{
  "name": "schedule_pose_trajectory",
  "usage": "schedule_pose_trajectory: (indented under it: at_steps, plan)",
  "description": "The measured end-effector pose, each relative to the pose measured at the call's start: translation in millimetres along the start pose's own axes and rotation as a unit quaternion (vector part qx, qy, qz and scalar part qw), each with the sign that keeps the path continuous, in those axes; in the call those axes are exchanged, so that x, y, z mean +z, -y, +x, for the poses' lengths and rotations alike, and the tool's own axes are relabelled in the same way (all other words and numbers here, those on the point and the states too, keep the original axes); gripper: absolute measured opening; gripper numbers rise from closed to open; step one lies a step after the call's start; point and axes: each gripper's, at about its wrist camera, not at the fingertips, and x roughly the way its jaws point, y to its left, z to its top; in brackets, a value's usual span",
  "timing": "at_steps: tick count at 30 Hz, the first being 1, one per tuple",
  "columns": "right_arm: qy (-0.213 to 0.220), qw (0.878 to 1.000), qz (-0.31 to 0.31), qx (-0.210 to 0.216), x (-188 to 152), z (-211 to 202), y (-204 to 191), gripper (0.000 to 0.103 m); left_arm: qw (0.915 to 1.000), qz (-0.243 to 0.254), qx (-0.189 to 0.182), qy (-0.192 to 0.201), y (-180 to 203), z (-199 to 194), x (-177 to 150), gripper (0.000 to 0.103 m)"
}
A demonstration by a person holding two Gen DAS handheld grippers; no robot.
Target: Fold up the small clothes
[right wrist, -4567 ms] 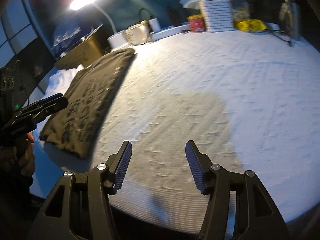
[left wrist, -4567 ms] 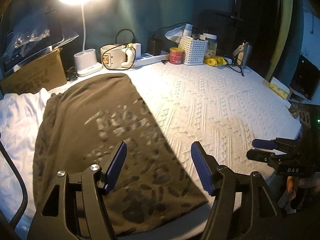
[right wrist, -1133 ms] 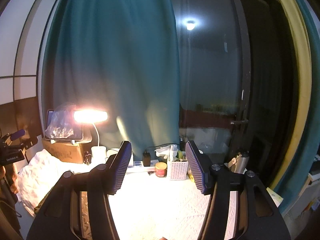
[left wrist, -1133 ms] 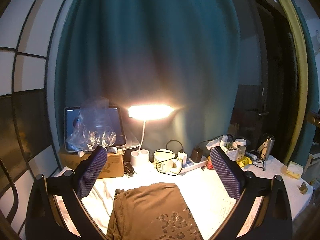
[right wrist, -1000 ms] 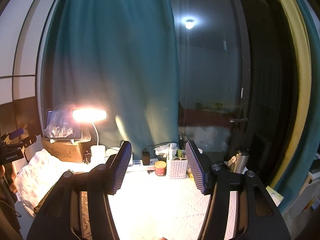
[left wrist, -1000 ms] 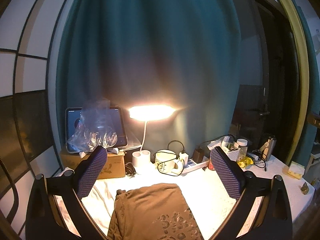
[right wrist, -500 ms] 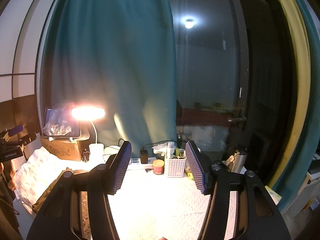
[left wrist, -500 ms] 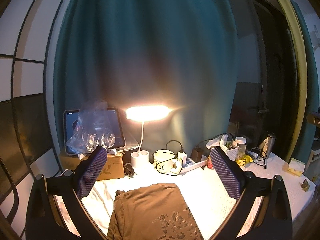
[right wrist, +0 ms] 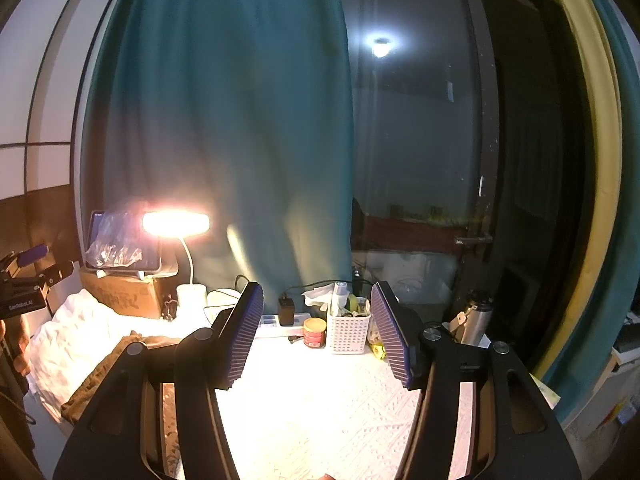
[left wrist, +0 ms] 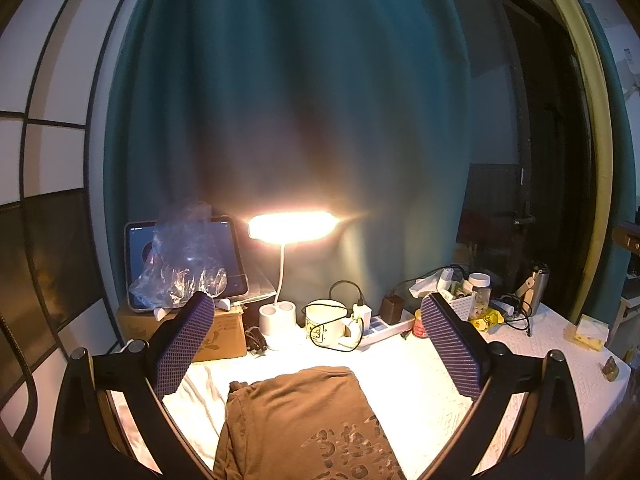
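A brown T-shirt with a pale print (left wrist: 304, 420) lies folded flat on the white textured table cover (left wrist: 416, 376). Its left edge shows in the right wrist view (right wrist: 108, 372). My left gripper (left wrist: 316, 344) is wide open and empty, raised above the near end of the shirt and pointing at the back wall. My right gripper (right wrist: 316, 336) is open and empty, raised over the bare cover to the right of the shirt. The left gripper also shows at the left edge of the right wrist view (right wrist: 24, 280).
A lit desk lamp (left wrist: 292, 228), a mug (left wrist: 324, 324), a power strip (left wrist: 388, 324), a red tin (right wrist: 315, 333), a white basket (right wrist: 347, 330) and a metal flask (right wrist: 472, 320) line the back edge. A tablet (left wrist: 180, 264) stands on a cardboard box (left wrist: 220, 336). White cloth (right wrist: 68, 340) lies left.
Since 4.6 s ago both grippers have lifted from table level and tipped up toward the curtain. The left gripper has opened wider. Over the last second both views barely shift.
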Motion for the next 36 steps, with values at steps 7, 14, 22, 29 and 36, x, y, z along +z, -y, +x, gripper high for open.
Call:
schedule_pose_trajectory:
  at_steps: [7, 14, 22, 29, 36]
  plan:
    - [0.001, 1.0, 0.004, -0.004, -0.8, -1.6, 8.8, 0.06, 1.0, -0.001, -0.003, 0.005, 0.1, -0.9, 0.5, 0.102]
    - [0.0, 1.0, 0.001, -0.006, -2.9, -2.1, 12.9, 0.06, 1.0, -0.004, -0.007, 0.005, 0.1, -0.5, 1.3, 0.102]
    - [-0.002, 1.0, 0.005, -0.01, -3.5, -3.1, 19.3, 0.06, 0.9999, -0.007, -0.012, 0.004, 3.4, 0.6, 2.4, 0.102]
    - [-0.001, 1.0, 0.009, -0.015, -2.9, -3.2, 23.3, 0.06, 0.9998, -0.01, -0.019, 0.002, 3.2, 1.9, 3.5, 0.102]
    - [-0.001, 1.0, 0.008, -0.019, -3.0, -4.2, 23.2, 0.06, 0.9998, -0.011, -0.019, 0.003, 3.4, 2.1, 3.9, 0.102]
